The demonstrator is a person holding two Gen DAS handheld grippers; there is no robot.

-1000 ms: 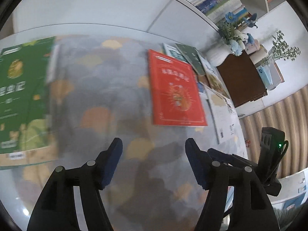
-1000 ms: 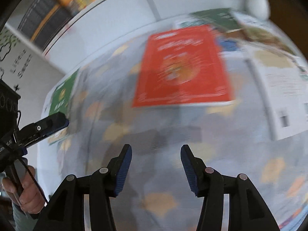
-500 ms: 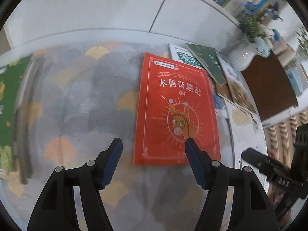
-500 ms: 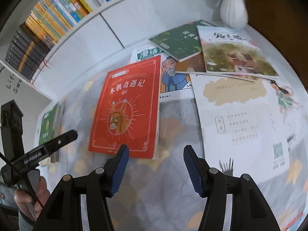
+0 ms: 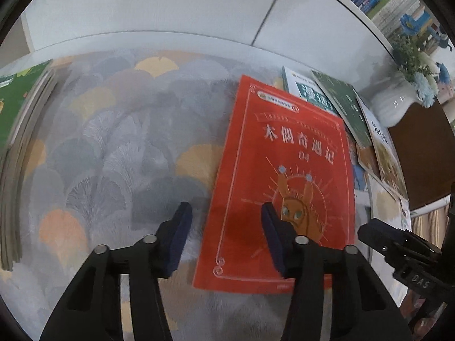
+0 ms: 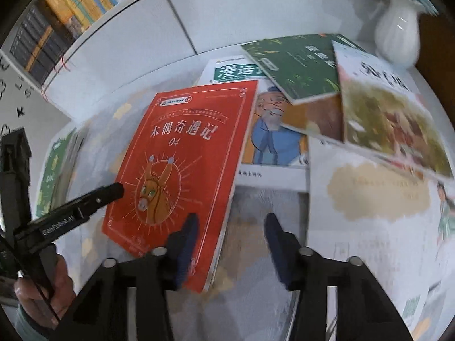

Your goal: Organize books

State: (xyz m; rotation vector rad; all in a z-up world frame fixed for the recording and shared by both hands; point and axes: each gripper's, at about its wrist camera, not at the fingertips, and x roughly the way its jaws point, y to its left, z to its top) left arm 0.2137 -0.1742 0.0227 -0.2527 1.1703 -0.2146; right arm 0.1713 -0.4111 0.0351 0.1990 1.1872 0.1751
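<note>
The left gripper (image 5: 224, 227) pointed steeply down at the table, its jaws apart and closing, with the left edge of the red book (image 5: 287, 176) lying below and between them; its right finger (image 5: 273, 236) stood over the cover, its left finger over the patterned tablecloth (image 5: 119, 142), and whether either pad touched the book could not be told. The right gripper (image 6: 231, 241) hung at the book's other side, jaws likewise apart and closing, its left finger (image 6: 186, 244) over the near right corner of the red book (image 6: 182, 153) and its right finger over bare cloth and the edge of a white sheet. Ahead and to the right of the right gripper lay a loose overlapping spread: a book with a blue-robed figure (image 6: 273, 130), a dark green book (image 6: 295, 65) and a picture book (image 6: 389, 113), with a white vase (image 6: 398, 34) beyond them. Far to the left of the left gripper sat a stack of green books (image 5: 17, 113). A hand (image 6: 42, 292) held the left gripper's handle at the lower left of the right wrist view.
</note>
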